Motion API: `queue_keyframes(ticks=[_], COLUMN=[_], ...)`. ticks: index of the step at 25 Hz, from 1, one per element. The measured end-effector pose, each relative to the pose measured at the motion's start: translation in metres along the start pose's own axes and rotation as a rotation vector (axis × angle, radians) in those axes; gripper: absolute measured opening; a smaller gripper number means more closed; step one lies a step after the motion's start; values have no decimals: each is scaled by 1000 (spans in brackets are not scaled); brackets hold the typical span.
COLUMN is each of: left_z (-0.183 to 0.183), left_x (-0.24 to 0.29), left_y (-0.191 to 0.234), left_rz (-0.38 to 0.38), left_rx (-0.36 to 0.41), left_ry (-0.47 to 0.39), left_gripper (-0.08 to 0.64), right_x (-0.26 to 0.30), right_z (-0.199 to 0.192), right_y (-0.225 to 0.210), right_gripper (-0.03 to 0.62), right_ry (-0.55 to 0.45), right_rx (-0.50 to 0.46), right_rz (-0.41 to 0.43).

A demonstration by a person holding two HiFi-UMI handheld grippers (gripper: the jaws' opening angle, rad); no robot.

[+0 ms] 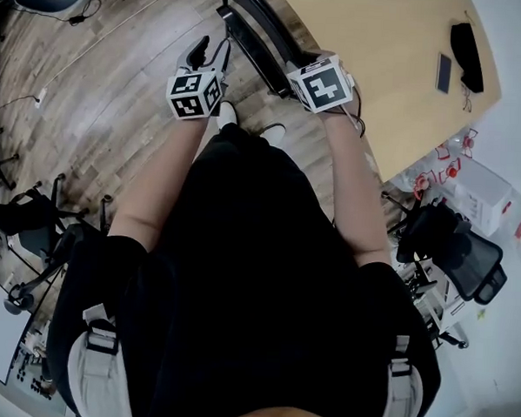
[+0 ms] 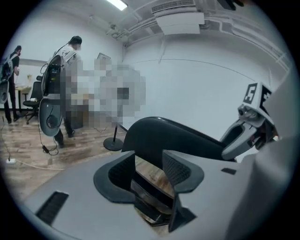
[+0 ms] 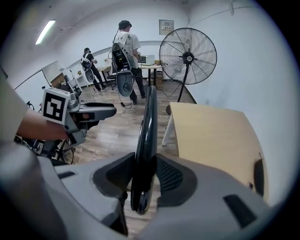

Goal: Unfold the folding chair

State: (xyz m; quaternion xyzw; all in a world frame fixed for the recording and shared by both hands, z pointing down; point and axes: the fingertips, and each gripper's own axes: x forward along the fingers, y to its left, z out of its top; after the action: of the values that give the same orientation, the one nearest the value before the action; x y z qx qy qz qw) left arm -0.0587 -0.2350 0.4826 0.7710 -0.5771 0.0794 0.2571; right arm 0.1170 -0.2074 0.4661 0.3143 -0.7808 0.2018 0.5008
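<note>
The black folding chair (image 1: pixel 253 24) stands folded on the wood floor in front of me, beside the table. In the right gripper view its thin dark panel (image 3: pixel 149 122) runs edge-on between the jaws, and my right gripper (image 3: pixel 143 176) is shut on it. My left gripper (image 2: pixel 149 173) hangs to the chair's left with its jaws a little apart. Only floor and dark chair frame show through the gap, and the curved black backrest (image 2: pixel 168 133) lies beyond the fingertips. The head view shows the left gripper (image 1: pixel 199 50) just short of the chair.
A light wooden table (image 1: pixel 381 61) lies right of the chair, with a phone (image 1: pixel 444 72) and a black item (image 1: pixel 468 44) on it. A standing fan (image 3: pixel 187 58) and people (image 3: pixel 126 51) are further back. A black office chair (image 1: pixel 467 253) stands at my right.
</note>
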Motion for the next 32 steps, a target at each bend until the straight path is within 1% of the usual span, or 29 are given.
queue_keyframes(ticks=[3, 8, 11, 18, 22, 25, 27, 30, 32], left_z=[-20, -59, -76, -99, -124, -139, -144, -146, -155], left_x=[18, 54, 72, 113, 133, 146, 153, 163, 167], left_y=[16, 32, 35, 38, 43, 45, 44, 40, 43], left_rz=[29, 69, 100, 165, 217, 251, 258, 260, 300], left_rx=[-76, -172, -207, -267, -353, -413, -422, -404, -396], left_ry=[45, 139, 177, 247, 317, 352, 359, 360, 388], left_gripper=[179, 190, 195, 216, 244, 255, 258, 258, 258], right_x=[0, 2, 3, 4, 5, 7, 7, 7, 8], right_z=[1, 2, 2, 3, 5, 5, 6, 7, 6], right_y=[2, 0, -1, -3, -2, -1, 0, 1, 1], right_gripper=[140, 138, 138, 138, 138, 138, 138, 138, 138], right_ry=[3, -10, -12, -7, -11, -9, -10, -5, -2], right_rx=[18, 40, 45, 46, 51, 51, 47, 52, 62], right_rz=[-13, -25, -29, -33, -38, -41, -45, -53, -54])
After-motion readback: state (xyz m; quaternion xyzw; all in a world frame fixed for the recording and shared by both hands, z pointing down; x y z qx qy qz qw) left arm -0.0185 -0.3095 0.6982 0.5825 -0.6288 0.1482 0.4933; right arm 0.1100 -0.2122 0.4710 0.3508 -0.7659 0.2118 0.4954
